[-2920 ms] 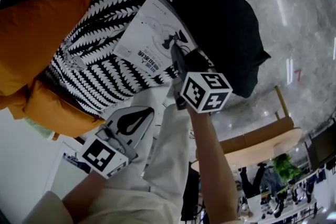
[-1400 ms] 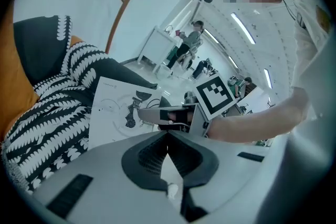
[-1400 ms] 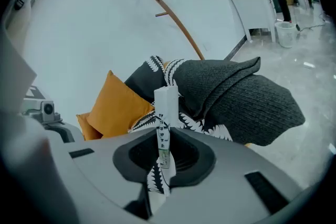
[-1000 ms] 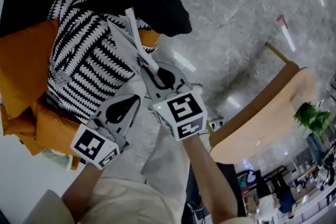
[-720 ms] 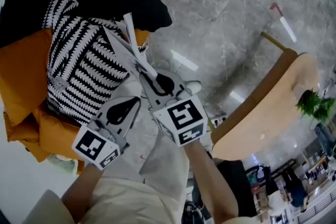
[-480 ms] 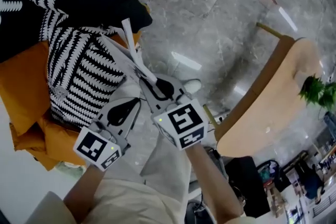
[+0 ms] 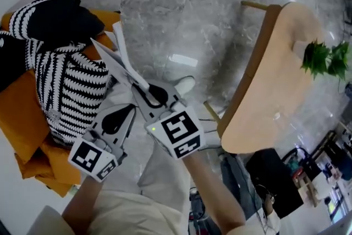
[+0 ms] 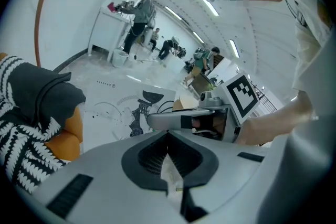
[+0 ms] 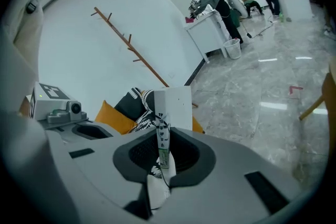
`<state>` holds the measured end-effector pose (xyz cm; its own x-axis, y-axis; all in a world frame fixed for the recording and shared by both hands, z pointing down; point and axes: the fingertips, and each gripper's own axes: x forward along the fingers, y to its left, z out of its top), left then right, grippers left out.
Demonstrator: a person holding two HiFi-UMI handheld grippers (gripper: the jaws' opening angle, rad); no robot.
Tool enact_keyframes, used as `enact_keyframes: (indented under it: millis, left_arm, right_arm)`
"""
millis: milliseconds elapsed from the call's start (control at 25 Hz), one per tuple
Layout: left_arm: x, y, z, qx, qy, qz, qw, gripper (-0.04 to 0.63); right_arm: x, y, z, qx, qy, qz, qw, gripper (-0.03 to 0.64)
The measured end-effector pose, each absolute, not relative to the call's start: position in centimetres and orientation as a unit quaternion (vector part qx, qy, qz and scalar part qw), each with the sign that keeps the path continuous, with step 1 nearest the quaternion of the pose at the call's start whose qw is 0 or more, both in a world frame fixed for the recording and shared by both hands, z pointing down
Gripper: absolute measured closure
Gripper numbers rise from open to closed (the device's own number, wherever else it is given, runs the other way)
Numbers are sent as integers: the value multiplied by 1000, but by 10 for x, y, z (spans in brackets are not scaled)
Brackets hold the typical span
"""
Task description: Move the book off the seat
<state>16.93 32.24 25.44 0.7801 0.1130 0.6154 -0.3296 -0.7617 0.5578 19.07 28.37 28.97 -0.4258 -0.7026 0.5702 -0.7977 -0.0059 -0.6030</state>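
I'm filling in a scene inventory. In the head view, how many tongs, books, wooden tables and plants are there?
Tongs: 2 (left tongs, right tongs)
Book: 1, the book clamped in the right tongs
Wooden table: 1
Plant: 1, on the wooden table
Total: 5

A black-and-white patterned throw lies heaped with a black garment on top. Grey marble floor spreads out beyond. A pale wooden desk carries a green plant. A wooden coat rack leans along the white wall.
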Motion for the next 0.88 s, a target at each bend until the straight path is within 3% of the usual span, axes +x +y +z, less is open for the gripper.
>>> enact_keyframes:
  millis: [880]
  left_arm:
    - [291, 465, 237, 884, 127, 381, 241, 591]
  right_arm:
    - [343, 465, 281, 707, -537, 453, -80, 572]
